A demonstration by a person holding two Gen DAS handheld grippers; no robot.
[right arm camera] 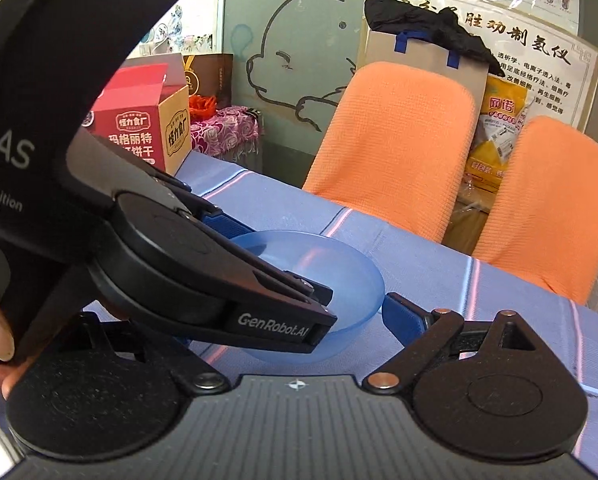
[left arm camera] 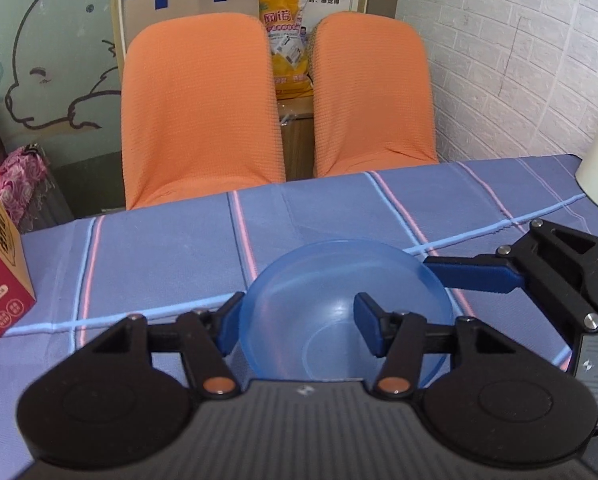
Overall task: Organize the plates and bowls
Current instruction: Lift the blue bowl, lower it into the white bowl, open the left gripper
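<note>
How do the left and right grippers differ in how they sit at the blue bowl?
The left gripper straddles the wall of the blue bowl, one finger inside and one outside; the right gripper shows one finger, outside the opposite rim. Both of the left gripper's fingers are in view; the right gripper's other finger is hidden behind the left gripper. Both look open and have blue finger pads.

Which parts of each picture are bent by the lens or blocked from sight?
Left wrist view: the table edge curves, corners go dark, the blue bowl stays sharp. Right wrist view: the left gripper blocks much of the bowl; the poster reflects glare.
</note>
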